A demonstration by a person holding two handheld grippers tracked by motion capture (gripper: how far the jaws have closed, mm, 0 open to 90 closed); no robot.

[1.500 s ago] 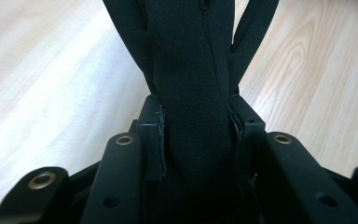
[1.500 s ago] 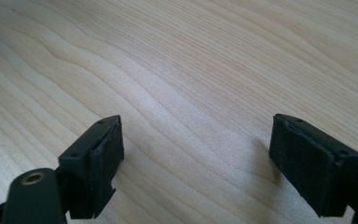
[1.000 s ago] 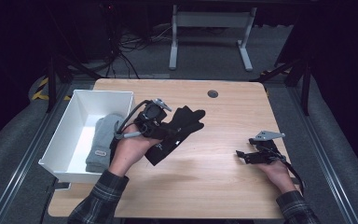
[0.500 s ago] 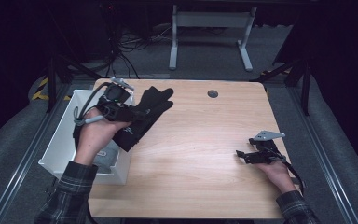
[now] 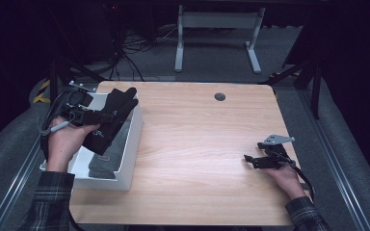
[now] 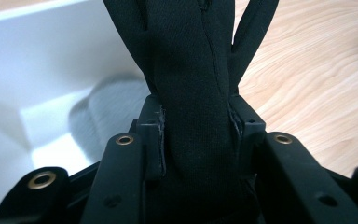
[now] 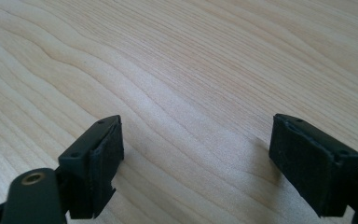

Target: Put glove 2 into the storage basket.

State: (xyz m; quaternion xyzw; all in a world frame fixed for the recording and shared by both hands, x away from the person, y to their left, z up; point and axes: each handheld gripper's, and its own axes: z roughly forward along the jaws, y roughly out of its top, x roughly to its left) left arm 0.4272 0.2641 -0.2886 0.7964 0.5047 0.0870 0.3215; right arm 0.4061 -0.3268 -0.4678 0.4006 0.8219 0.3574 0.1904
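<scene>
Between jaws: left gripper (image 6: 196, 140) clamped on black glove (image 6: 191, 70).
Below: white bin (image 5: 130, 144).
Risk: glove fingers snagging rim.
Right gripper (image 7: 196, 163): apart, empty.

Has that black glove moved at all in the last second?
Yes. The left gripper has carried the black glove leftward, off the wooden table and over the white bin.

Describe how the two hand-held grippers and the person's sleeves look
Both are black, angular two-jaw tools. The left hand-held gripper has brass-coloured rivets and trails a cable. The right hand-held gripper carries a grey three-cornered plate on top and has ridged black pads. Dark plaid sleeves cover both forearms.
</scene>
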